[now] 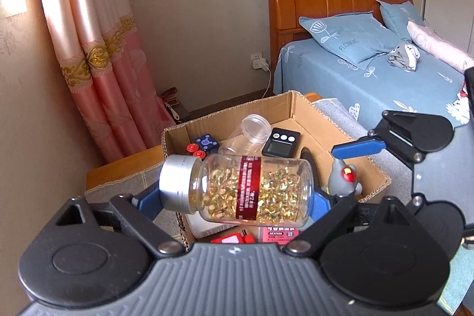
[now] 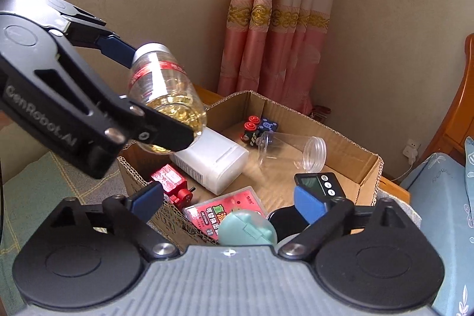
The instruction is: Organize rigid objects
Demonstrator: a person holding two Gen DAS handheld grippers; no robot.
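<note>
My left gripper (image 1: 237, 197) is shut on a clear pill bottle (image 1: 237, 191) of golden capsules with a silver cap and red label, held sideways above the open cardboard box (image 1: 296, 105). The bottle also shows in the right wrist view (image 2: 166, 96), above the box's left side (image 2: 367, 168). My right gripper (image 2: 228, 203) is open and empty over the box's near edge. In the left wrist view one of its blue fingers (image 1: 358, 148) reaches over the box's right side.
The box holds an empty clear jar (image 2: 293, 150), a white container (image 2: 213, 165), a black digital timer (image 2: 320, 182), red and blue small parts (image 2: 257, 126), a red card pack (image 2: 228, 212), a green round object (image 2: 248, 227) and a grey toy (image 1: 343, 179). A bed (image 1: 370, 76) lies to the right.
</note>
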